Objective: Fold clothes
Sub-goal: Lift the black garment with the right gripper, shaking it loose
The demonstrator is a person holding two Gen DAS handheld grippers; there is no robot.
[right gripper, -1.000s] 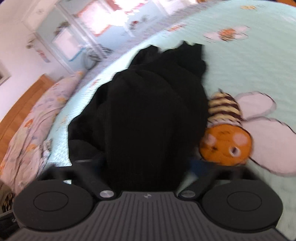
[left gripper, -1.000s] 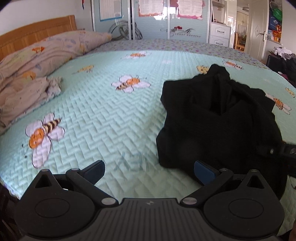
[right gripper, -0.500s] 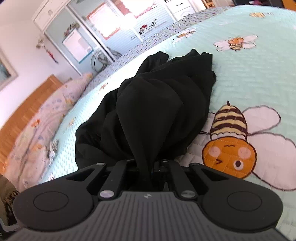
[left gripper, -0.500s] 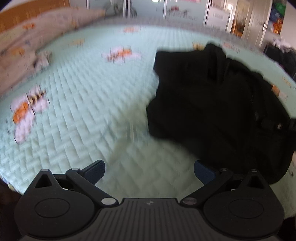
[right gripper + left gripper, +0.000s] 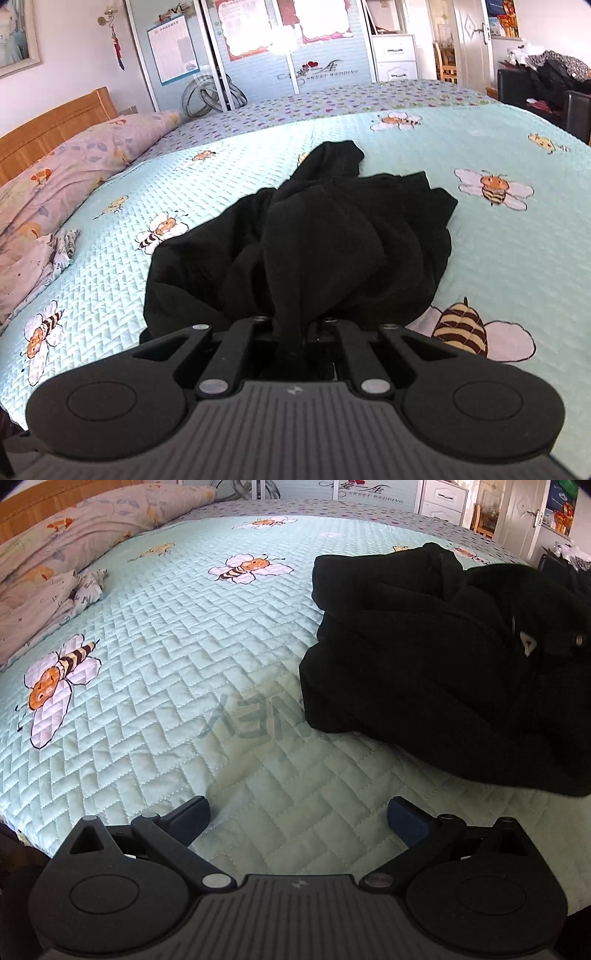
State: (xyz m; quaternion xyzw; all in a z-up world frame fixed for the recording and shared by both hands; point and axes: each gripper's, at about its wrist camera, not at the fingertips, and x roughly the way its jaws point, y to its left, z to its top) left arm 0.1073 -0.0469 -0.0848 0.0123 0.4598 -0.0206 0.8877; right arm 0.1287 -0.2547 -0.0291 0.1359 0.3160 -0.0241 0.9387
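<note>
A second ago the right tongs (image 5: 293, 332) stood spread around a near edge of the black garment (image 5: 314, 236); half a second ago they had pressed together on it, and now they pinch a gather of the cloth and have drawn it up, so that the fabric rises in a taut ridge from the heap to the jaws. The left tongs (image 5: 297, 814) stay spread and empty, hovering over the bare quilt (image 5: 166, 657) near its front edge; over the second their view dipped towards the quilt and levelled again, and the garment (image 5: 443, 664) lies to their right, apart from them.

For the task this reads as a corner or hem newly taken, either to spread the piece flat or to carry a fold over. Which one the pictures do not settle, for the garment is bunched, with loose lobes and no clean edges.

The garment sits on the bed, right of its middle and towards the near side. In the right view its long axis runs near to far, from the pinched end at the tongs to a narrow lobe pointing at the far wardrobe. Whether that far lobe is a sleeve, a hood or a collar cannot be told.
</note>
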